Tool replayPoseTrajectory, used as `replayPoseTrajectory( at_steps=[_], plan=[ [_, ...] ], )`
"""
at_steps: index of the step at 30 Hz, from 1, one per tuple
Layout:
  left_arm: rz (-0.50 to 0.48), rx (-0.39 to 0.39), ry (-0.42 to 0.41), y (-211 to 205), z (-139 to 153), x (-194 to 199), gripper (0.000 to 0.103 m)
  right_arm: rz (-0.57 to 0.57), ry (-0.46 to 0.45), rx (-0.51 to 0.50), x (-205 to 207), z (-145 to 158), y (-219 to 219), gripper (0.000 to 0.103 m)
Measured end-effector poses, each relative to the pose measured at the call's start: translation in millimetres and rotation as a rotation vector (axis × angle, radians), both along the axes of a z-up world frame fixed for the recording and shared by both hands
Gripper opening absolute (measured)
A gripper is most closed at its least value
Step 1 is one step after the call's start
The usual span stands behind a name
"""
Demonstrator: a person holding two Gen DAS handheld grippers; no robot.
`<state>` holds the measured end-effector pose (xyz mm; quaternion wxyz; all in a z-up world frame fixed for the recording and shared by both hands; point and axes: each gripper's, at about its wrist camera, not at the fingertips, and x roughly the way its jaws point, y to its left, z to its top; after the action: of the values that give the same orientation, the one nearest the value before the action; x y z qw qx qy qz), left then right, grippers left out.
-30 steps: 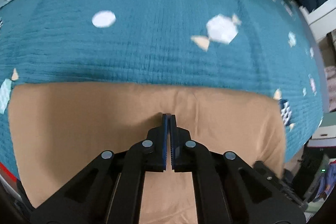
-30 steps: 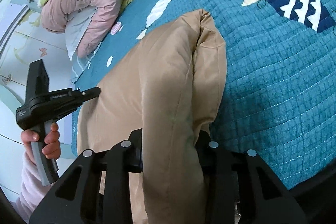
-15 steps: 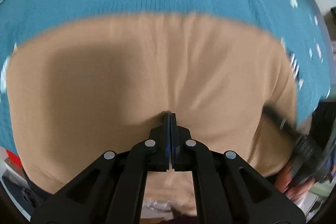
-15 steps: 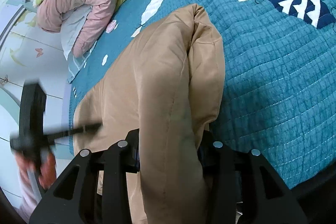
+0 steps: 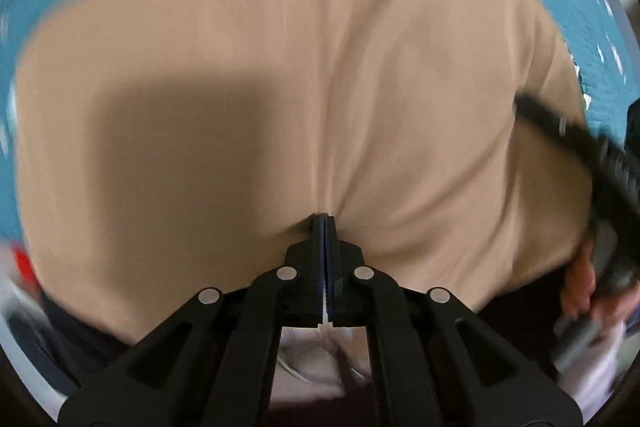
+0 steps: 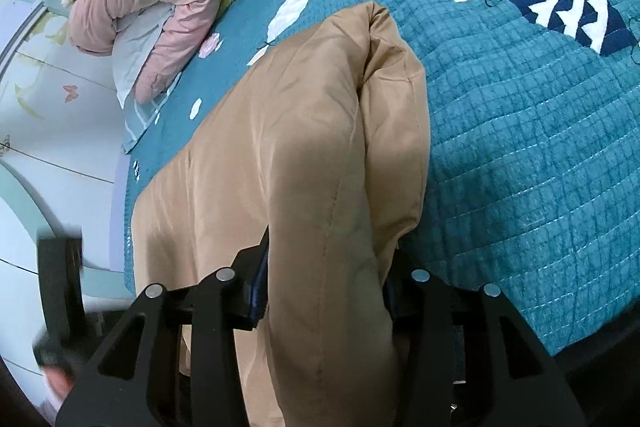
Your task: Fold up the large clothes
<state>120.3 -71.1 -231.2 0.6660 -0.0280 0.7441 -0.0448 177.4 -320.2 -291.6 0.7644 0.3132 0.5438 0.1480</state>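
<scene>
Tan padded garment [image 6: 304, 155] — thick, folded, faintly creased.

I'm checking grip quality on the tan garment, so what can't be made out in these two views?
- Right gripper fingertips: right wrist view, buried under the tan garment fold.
- Left gripper bite: left wrist view, motion blur; whether fabric sits between the closed fingers is unclear.
- Garment's near hem: cut off by both gripper bodies.

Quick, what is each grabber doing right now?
Left gripper: shut on the tan garment.
Right gripper: shut on a thick fold of the tan garment.
</scene>
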Motion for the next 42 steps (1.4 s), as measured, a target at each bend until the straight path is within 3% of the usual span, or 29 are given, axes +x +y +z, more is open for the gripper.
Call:
replayPoseTrajectory(
  at_steps=[2,4,6,9,11,14,17,19,22,24,27,30,32,34,36,39,42],
  plan=[
    [0.033,-0.029,0.042,8,-17,-11,0.002,-0.002,0.005,0.003,1,-1,0,0.041],
    [0.057,-0.054,0.035,13,-30,-6,0.004,0.003,0.002,-0.007,0,-1,1,0.041],
    [0.040,-0.034,0.041,7,-30,2,0.004,0.001,0.002,-0.010,1,0,2,0.041],
    [-0.050,0.013,0.016,-8,-17,0,0.003,-0.012,0.008,0.000,1,0,1,0.041],
    [-0.043,-0.016,-0.004,-8,5,1,0.003,-0.015,0.007,0.001,0,0,-1,0.041],
    [-0.040,0.016,-0.076,-6,22,18,0.003,-0.010,0.008,-0.002,1,-1,-2,0.042],
    [0.002,-0.017,-0.032,2,0,39,0.003,-0.008,0.007,0.006,1,0,-2,0.042],
    [-0.017,-0.013,-0.056,-3,-15,50,0.003,-0.003,0.004,-0.001,2,1,1,0.042],
    [-0.053,0.041,-0.036,-13,-3,52,0.003,-0.010,0.004,0.000,2,1,0,0.042],
    [-0.012,0.006,-0.001,-11,15,56,0.002,-0.026,0.009,0.015,2,0,-2,0.042],
    [-0.008,0.012,-0.078,-9,35,78,0.003,-0.022,0.011,0.022,3,-1,-3,0.042],
    [0.054,-0.079,0.005,3,-2,99,0.004,-0.004,0.005,0.017,4,0,-2,0.044],
    [0.091,-0.116,0.063,6,-4,111,0.004,0.000,0.001,0.003,4,1,0,0.044],
    [0.055,-0.093,0.077,3,5,115,0.003,-0.008,0.006,0.012,4,0,-1,0.044],
    [0.042,-0.062,0.042,-3,27,122,0.003,-0.023,0.011,0.026,4,-1,-3,0.044],
    [0.032,-0.036,-0.081,-13,57,136,0.003,-0.019,0.013,0.024,5,-2,-4,0.044],
    [0.048,-0.021,-0.061,-10,25,158,0.003,0.000,0.004,0.023,6,0,-1,0.047]
  ],
)
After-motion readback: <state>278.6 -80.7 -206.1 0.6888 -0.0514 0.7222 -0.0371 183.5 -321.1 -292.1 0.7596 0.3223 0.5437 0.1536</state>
